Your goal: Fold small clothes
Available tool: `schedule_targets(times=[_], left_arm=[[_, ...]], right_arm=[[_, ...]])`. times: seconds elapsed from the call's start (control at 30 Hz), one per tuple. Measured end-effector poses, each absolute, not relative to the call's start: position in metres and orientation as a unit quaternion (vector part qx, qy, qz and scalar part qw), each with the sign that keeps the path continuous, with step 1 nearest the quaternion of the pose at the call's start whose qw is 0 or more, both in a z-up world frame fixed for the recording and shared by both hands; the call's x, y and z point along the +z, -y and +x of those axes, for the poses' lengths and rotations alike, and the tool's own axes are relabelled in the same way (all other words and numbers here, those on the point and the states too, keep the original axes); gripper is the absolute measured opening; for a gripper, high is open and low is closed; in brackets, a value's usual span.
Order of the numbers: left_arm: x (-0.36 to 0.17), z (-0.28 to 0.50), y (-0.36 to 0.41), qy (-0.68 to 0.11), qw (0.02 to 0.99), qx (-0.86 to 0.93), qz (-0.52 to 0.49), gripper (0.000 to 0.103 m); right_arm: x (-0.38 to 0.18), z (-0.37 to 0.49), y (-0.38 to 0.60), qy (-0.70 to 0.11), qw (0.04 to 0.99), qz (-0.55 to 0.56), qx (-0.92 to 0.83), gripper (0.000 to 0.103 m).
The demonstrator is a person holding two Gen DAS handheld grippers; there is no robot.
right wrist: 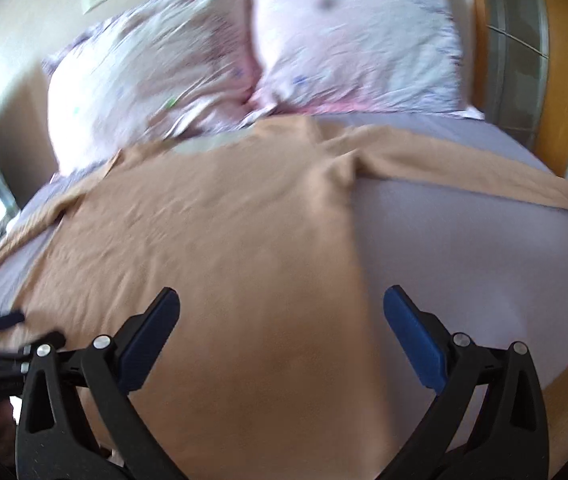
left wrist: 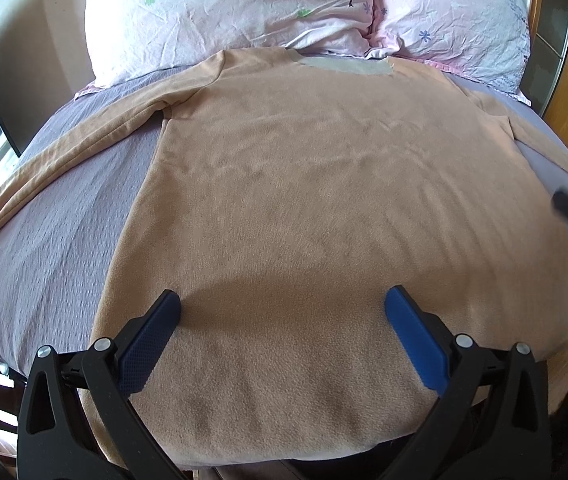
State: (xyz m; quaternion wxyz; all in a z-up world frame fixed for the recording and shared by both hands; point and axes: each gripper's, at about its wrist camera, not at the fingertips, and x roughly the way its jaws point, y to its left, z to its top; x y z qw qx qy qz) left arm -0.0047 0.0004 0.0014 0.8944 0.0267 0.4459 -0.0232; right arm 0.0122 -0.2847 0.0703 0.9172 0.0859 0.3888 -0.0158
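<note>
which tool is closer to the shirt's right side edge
Right. The right tool straddles the orange shirt's right side edge, over shirt and purple sheet. The left tool hovers over the shirt's lower middle.

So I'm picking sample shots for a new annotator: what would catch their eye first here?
The tan long-sleeved top dominates, spread flat on the purple bedsheet with both sleeves stretched out sideways. Behind its collar, two pink floral pillows lean at the head of the bed. In the foreground, the left gripper and the right gripper hang open over the hem end, holding nothing.
</note>
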Motion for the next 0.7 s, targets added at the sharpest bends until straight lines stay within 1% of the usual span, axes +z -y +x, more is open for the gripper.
schedule_targets(times=[0.07,0.13,0.17,0.2,0.23,0.3,0.4,0.47,0.5,0.57,0.6,0.67,0.7], left_arm=[[0.001,-0.005,-0.003,-0.434,0.900,-0.033,0.025,0.102],[0.004,-0.001,-0.008,-0.419,0.906,-0.056,0.008,0.102],[0.006,0.001,-0.014,-0.410,0.909,-0.073,-0.013,0.102],[0.010,0.003,-0.020,-0.398,0.912,-0.090,-0.039,0.102],[0.012,0.006,-0.027,-0.384,0.915,-0.104,-0.066,0.102],[0.020,0.010,-0.042,-0.344,0.922,-0.130,-0.124,0.102],[0.033,0.014,-0.057,-0.295,0.931,-0.141,-0.162,0.102],[0.039,0.020,-0.062,-0.280,0.935,-0.142,-0.167,0.102],[0.041,0.022,-0.065,-0.275,0.935,-0.145,-0.171,0.102],[0.043,0.027,-0.072,-0.272,0.933,-0.149,-0.183,0.102],[0.043,0.030,-0.075,-0.272,0.931,-0.151,-0.191,0.102],[0.041,0.034,-0.083,-0.272,0.928,-0.151,-0.206,0.102],[0.040,0.034,-0.088,-0.271,0.928,-0.148,-0.209,0.102]], right_arm=[[0.089,0.025,0.357,-0.357,0.918,0.153,-0.085,0.100],[0.095,0.036,0.430,-0.339,0.901,0.228,-0.147,0.088],[0.094,0.042,0.469,-0.340,0.882,0.272,-0.181,0.075],[0.089,0.047,0.502,-0.341,0.862,0.314,-0.204,0.065],[0.083,0.051,0.530,-0.340,0.844,0.351,-0.220,0.061],[0.065,0.059,0.577,-0.344,0.805,0.411,-0.254,0.048],[0.042,0.067,0.614,-0.344,0.771,0.456,-0.284,0.039],[0.027,0.071,0.626,-0.344,0.752,0.479,-0.296,0.035],[0.023,0.071,0.630,-0.333,0.751,0.488,-0.295,0.031],[0.019,0.076,0.633,-0.327,0.751,0.486,-0.306,0.030],[0.017,0.079,0.634,-0.323,0.751,0.485,-0.310,0.023],[0.009,0.090,0.636,-0.329,0.748,0.485,-0.312,0.004],[0.012,0.094,0.636,-0.329,0.749,0.479,-0.317,0.004]])
